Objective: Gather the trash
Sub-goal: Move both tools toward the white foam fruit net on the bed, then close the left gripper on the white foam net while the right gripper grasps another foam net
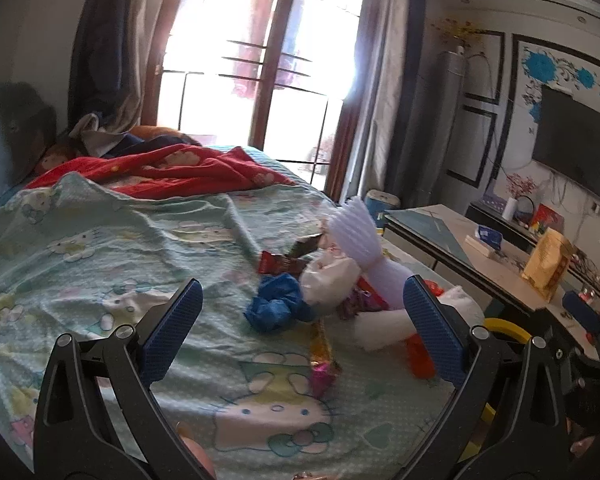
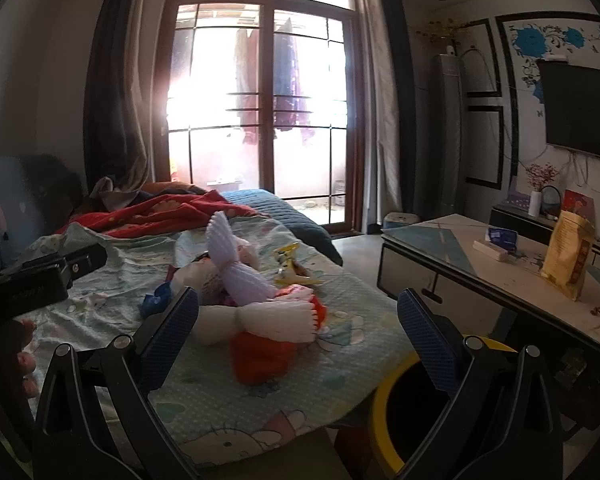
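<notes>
A heap of trash lies on the pale green cartoon-print bedsheet [image 1: 100, 240]: a crumpled blue wad [image 1: 278, 304], white foam fruit nets [image 1: 356, 236], a dark red wrapper [image 1: 280, 265], a shiny pink-gold wrapper [image 1: 322, 364] and an orange packet [image 1: 418, 356]. My left gripper [image 1: 306, 328] hangs open just short of the heap, nothing between its fingers. In the right wrist view the foam nets [image 2: 244, 276] and an orange wrapper [image 2: 260, 356] lie ahead of my open right gripper [image 2: 300, 332]. A yellow-rimmed black bin [image 2: 416, 404] stands on the floor beside the bed, under the right finger [image 2: 428, 340].
A red blanket [image 1: 168, 170] and bedding are piled at the far end of the bed. A low table [image 2: 512, 280] with a yellow bag [image 2: 568, 260] and a box stands to the right. Glass doors, curtains and a wall TV lie beyond. The left gripper's body [image 2: 40, 280] shows at left.
</notes>
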Demonstrator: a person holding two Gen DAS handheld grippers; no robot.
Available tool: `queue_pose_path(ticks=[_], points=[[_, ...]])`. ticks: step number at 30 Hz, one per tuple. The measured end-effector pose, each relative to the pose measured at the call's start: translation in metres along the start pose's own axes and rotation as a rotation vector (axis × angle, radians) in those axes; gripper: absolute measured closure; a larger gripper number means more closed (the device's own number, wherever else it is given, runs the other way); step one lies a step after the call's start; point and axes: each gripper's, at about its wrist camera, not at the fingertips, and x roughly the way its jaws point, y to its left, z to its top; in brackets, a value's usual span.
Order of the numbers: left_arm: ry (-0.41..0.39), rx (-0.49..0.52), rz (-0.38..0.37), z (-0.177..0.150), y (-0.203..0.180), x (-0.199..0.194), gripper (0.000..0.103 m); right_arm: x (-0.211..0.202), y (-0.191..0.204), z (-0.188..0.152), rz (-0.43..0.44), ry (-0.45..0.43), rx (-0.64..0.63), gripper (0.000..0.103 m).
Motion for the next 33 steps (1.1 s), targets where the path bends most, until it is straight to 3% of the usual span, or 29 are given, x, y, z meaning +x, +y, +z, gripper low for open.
queue_pose_path(ticks=[4,8,20,29,33], points=[[0.009,-0.014,0.014,0.005,0.011,0.005,0.011,0.010,0.009,0.003,0.035,0.016,-0.007,0.006],[0.047,-0.034,-0.030,0.015,0.018,0.018,0.011,0.020,0.014,0.006,0.060,0.034,-0.013,0.006],[0.116,-0.013,-0.097,0.054,-0.002,0.077,0.011,0.065,0.001,0.007,0.064,0.165,-0.002,0.006],[0.267,0.048,-0.161,0.057,-0.030,0.131,0.011,0.093,-0.022,-0.002,0.090,0.255,0.072,0.006],[0.328,0.011,-0.209,0.056,-0.029,0.154,0.011,0.104,-0.032,-0.007,0.115,0.294,0.124,0.008]])
